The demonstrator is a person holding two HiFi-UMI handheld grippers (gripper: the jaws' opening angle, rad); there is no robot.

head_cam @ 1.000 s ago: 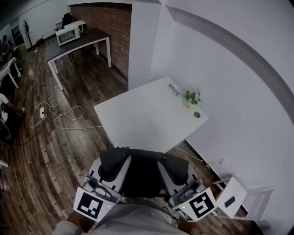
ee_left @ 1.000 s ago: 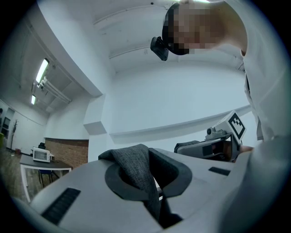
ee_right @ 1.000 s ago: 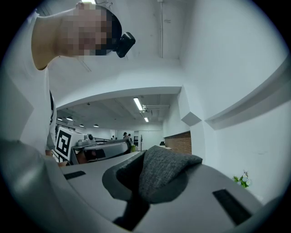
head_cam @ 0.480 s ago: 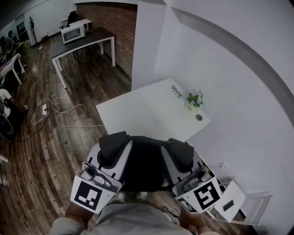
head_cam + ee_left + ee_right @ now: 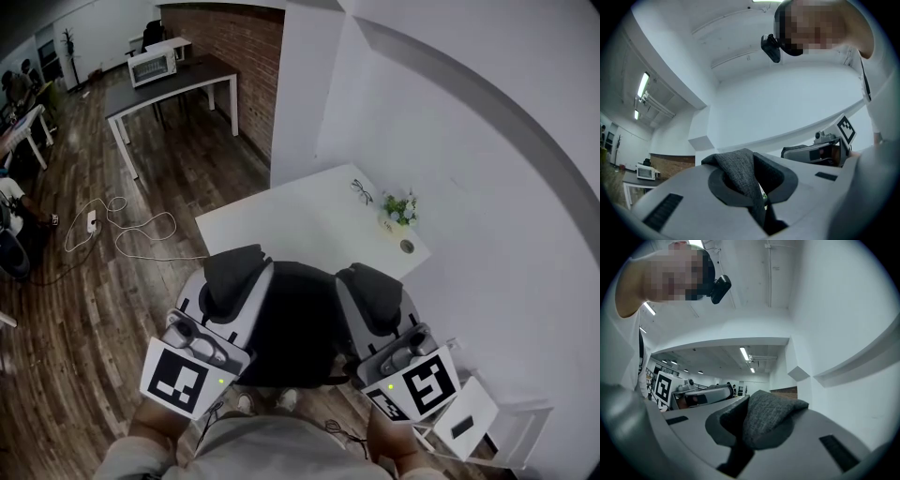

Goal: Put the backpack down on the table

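1. Since a second ago, the backpack (image 5: 295, 328) and both my grippers have risen and gone forward. In the head view the bag's top was short of the table's near edge, and now it overlaps that edge.
2. The table (image 5: 281, 230) is white and stands against the wall ahead of me. Its near half is bare, so there is room for the bag.
3. The backpack is dark and hangs in the air between my two grippers, close to my body. Nothing shows it resting on the tabletop, and I judge it is not down yet.
4. My left gripper (image 5: 234, 272) is closed tight on a fold of the bag's grey fabric (image 5: 738, 171), which bunches up between the jaws in the left gripper view.
5. My right gripper (image 5: 370, 286) is clamped the same way on another grey fold (image 5: 771, 416) at the bag's other side.
6. A small plant (image 5: 398, 208), a pair of glasses (image 5: 363, 190) and a little round thing (image 5: 407, 247) sit along the table's far side by the wall, well apart from the bag.
7. Done so far, as I judge it, is the pick-up and most of the carry. I have yet to bring the bag over the bare near part, lower it until it rests, and open both grips, keeping clear of the plant and glasses.
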